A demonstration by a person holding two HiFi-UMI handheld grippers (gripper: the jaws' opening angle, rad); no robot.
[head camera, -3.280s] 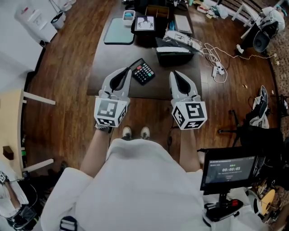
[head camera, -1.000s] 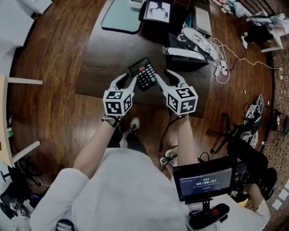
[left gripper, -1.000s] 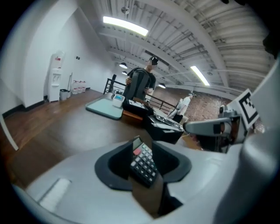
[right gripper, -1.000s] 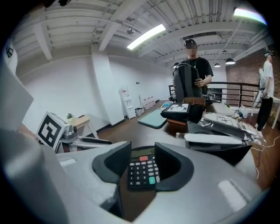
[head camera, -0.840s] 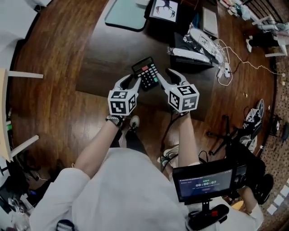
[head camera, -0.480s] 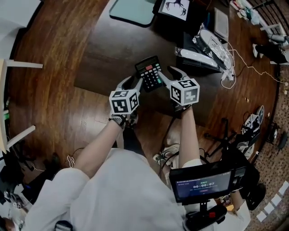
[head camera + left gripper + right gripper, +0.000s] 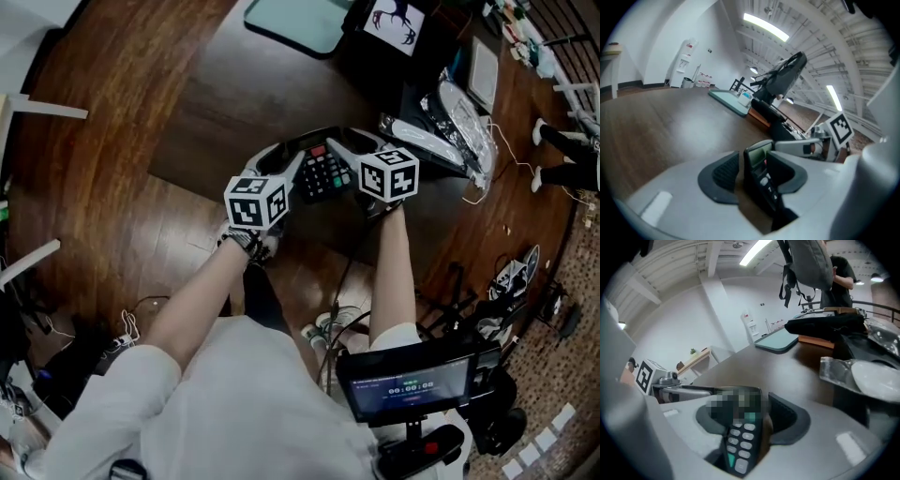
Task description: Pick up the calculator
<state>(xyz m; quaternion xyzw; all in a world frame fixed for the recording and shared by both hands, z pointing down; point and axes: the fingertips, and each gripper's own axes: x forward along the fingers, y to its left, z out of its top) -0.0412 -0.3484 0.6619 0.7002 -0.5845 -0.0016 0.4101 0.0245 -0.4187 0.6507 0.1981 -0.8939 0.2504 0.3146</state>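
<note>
Though cluttered along the far and right sides of the worktop (image 7: 216, 103) with a teal mat (image 7: 298, 19), a picture (image 7: 394, 17) and a clear packet (image 7: 459, 105), bare on the left. Reaching in with both forearms, converging. Flanking the calculator (image 7: 323, 173) near the front edge: left tongs (image 7: 754, 169) opening, right tongs (image 7: 750, 420) spread wide. Set between both pairs, pressed by neither.

You are working in a studio-like lab room, not a home. A timer monitor (image 7: 405, 386) stands on a pole beside you. Equipment clutters the far end of a dark, low surface (image 7: 244, 94) on a plank floor (image 7: 94, 169). Bare white walls (image 7: 656, 47) rise to strip lights (image 7: 766, 27) under a ribbed ceiling (image 7: 820, 51).
</note>
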